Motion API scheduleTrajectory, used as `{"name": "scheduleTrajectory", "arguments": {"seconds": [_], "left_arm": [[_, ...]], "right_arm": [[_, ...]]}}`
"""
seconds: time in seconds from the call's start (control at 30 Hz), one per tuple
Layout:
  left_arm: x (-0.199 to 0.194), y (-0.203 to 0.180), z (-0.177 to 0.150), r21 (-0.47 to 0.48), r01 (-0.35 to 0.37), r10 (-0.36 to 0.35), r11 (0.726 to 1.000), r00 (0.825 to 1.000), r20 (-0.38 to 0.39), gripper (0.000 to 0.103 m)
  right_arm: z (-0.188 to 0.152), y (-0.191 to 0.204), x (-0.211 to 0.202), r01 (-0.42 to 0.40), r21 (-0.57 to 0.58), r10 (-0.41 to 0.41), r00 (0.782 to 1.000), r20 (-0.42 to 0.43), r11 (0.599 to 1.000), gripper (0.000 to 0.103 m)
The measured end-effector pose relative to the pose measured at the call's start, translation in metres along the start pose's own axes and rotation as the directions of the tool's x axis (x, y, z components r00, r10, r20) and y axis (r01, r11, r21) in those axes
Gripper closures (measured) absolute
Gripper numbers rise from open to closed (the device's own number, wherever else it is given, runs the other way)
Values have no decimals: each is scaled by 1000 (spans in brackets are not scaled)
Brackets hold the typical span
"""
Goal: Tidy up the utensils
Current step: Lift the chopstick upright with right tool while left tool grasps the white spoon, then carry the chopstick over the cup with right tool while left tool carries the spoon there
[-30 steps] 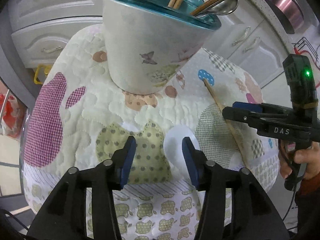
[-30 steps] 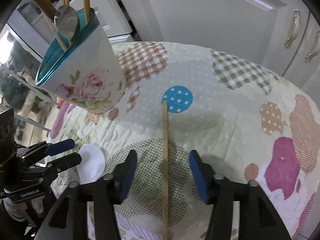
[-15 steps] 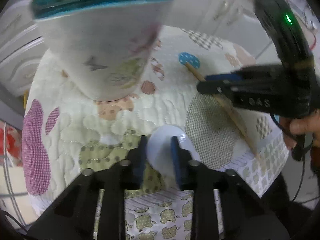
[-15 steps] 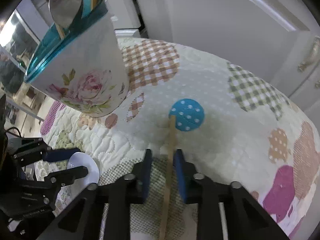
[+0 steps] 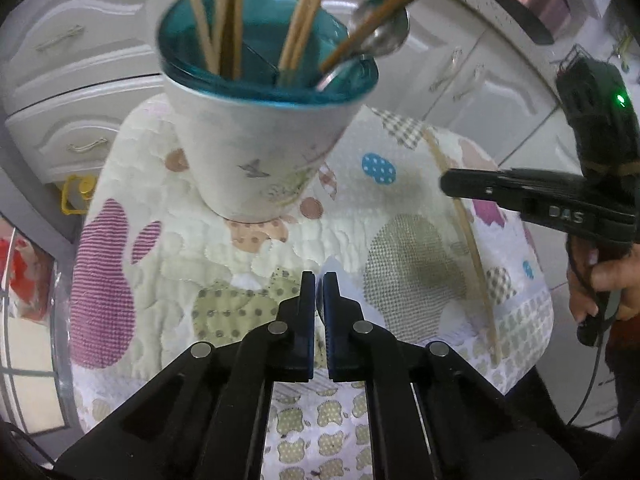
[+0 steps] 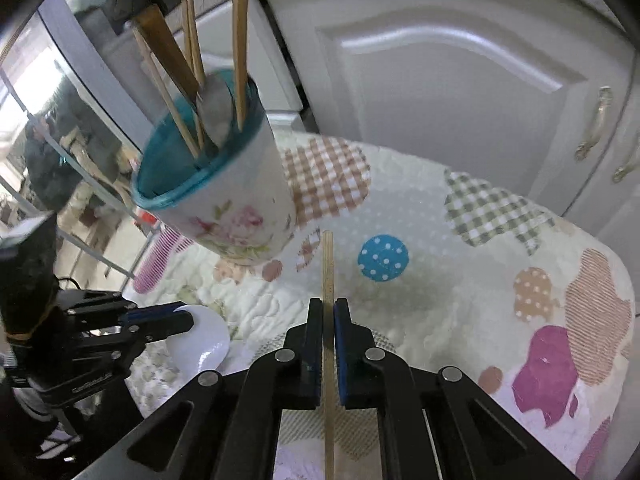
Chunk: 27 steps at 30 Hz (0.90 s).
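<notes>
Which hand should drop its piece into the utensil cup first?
Probably right: the right gripper is shut on the chopstick, whose tip points toward the cup. The left gripper pinches the white spoon lower down.

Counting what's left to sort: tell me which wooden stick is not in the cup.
The chopstick clamped in the right gripper, above the quilt; the others stand in the cup.

The quilted cloth [image 5: 168, 280] looked soft and matt — stitched patchwork, slightly puffy. The holder [image 5: 256, 152] seemed glazed ceramic, smooth, with a glossy teal lining. The chopstick [image 6: 328, 280] was pale, matt wood; the spoon [image 6: 204, 344] white and shiny. The metal ladle [image 5: 384, 36] gleamed — polished. Cabinet doors [image 6: 460, 80] were satin white.
</notes>
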<state>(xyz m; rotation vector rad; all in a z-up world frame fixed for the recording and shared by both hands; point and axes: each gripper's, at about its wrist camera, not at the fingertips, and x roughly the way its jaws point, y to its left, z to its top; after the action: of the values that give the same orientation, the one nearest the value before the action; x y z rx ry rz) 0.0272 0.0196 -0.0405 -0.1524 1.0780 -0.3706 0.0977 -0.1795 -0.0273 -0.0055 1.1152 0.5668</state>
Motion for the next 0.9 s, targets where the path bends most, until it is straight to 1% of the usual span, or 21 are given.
{"name": "scheduleTrajectory", "arguments": {"seconds": [0.07,0.2,0.3,0.37,0.43,0.5,0.57,0.6,0.63,0.73,0.8,0.87,0.9], "left_arm": [[-13,-3,2,-4,14,-13,1000,999,33,101],[-46,-3,6,6,19,-19,1000,994,105,101],[-71,-2,10,24,10,-14,1000,987,157,101],[-77,-1,10,27,0,-5,1000,985,171,101],[-75,2,10,23,3,-7,1000,989,148,101],[-65,11,6,-24,5,-2,1000,994,108,100],[-53,19,2,-51,-8,12,999,997,75,90],[-47,21,-2,-56,-25,29,998,998,64,75],[-37,26,-5,-66,-39,41,997,998,42,65],[-4,38,-11,-122,-47,42,991,998,-48,63],[16,41,-14,-124,-64,53,990,995,-86,63],[28,39,-16,-112,-73,61,991,992,-106,65],[29,35,-17,-92,-79,71,993,994,-87,70]], "right_arm": [[-5,3,-21,-39,11,38,999,39,999,98],[-5,22,-63,-76,-25,78,991,106,997,98],[0,35,-86,-92,-60,100,984,149,994,98],[2,43,-90,-87,-79,100,980,171,993,98],[4,47,-94,-86,-89,101,978,181,992,98],[2,50,-95,-81,-94,98,978,186,992,98],[0,51,-93,-81,-92,97,979,180,992,98],[-1,51,-94,-82,-92,97,980,176,992,98],[-1,51,-94,-82,-92,97,980,173,992,98],[-1,51,-94,-88,-88,102,980,169,992,98],[0,50,-97,-91,-88,105,980,171,992,98],[1,51,-98,-95,-85,109,979,172,992,98],[1,51,-99,-97,-86,111,979,173,992,98]]}}
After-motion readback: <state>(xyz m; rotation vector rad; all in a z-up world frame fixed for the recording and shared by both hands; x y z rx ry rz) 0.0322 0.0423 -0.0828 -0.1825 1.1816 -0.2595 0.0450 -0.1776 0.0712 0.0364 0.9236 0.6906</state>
